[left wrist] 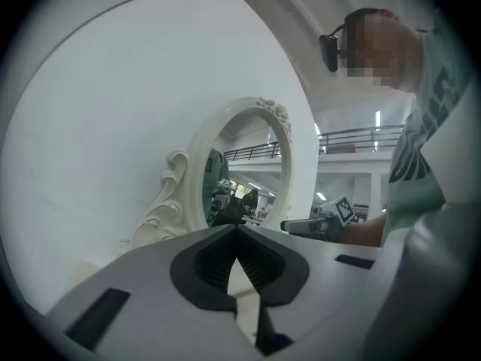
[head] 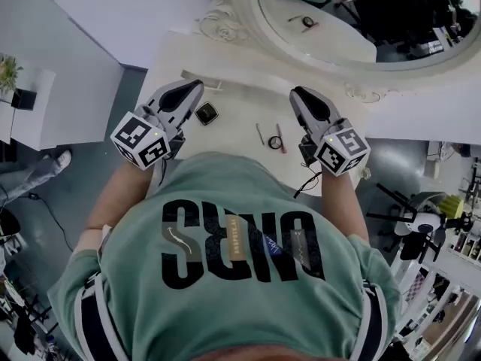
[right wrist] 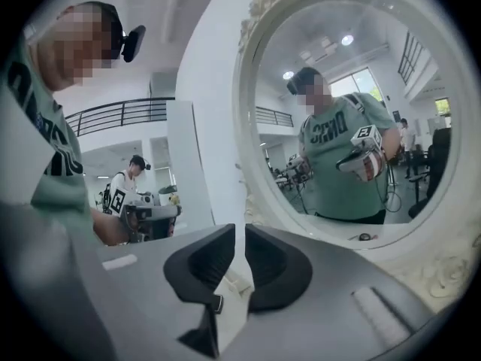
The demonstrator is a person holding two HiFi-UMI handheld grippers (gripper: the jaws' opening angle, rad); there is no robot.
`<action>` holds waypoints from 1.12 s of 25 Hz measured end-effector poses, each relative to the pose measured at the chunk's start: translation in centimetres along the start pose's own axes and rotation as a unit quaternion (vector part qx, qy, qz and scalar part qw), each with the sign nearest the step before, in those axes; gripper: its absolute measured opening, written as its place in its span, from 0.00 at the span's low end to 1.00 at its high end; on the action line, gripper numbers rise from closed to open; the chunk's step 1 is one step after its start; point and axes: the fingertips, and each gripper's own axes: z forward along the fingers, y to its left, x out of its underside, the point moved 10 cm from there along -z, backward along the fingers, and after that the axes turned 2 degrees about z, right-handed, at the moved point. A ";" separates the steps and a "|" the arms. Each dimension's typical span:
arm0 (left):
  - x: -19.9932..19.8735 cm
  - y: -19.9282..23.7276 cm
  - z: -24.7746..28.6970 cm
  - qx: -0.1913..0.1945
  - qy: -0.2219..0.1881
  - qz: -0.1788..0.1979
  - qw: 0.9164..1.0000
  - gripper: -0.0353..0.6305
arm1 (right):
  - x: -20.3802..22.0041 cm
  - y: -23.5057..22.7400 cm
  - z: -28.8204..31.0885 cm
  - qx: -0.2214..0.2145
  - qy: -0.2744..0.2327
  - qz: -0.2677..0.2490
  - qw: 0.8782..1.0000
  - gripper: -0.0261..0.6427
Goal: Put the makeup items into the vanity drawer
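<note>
On the white vanity top (head: 234, 150) lie a dark square compact (head: 206, 113), a thin pencil (head: 260, 134), a pink stick (head: 281, 138) and a small black ring (head: 275, 142). Both grippers hover above the table and point level toward the mirror. My left gripper (head: 197, 86) (left wrist: 237, 232) hangs above and left of the compact, its tips touching with nothing between them. My right gripper (head: 297, 92) (right wrist: 244, 232) is right of the pink stick; a narrow gap shows between its pads and it holds nothing. No drawer is in view.
An oval mirror with an ornate white frame (head: 225, 10) stands at the back of the vanity. A white wall (left wrist: 90, 126) is to the left. A low white cabinet (head: 34, 107) and someone's shoe (head: 60, 159) are on the floor at the left.
</note>
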 end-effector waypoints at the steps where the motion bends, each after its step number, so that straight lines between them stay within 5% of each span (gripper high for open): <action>1: -0.3 -0.9 0.9 0.005 -0.003 0.007 1.000 0.05 | -0.2 -0.5 -1.8 0.008 -0.014 0.001 1.000 0.11; 11: -1.3 -8.6 6.9 0.039 -0.005 0.026 0.999 0.05 | 1.2 -4.0 -15.3 0.072 -0.092 0.042 0.992 0.05; 28: -0.6 -10.0 7.8 0.055 0.032 0.033 0.997 0.05 | 3.6 -4.2 -15.5 0.071 -0.095 0.069 0.991 0.05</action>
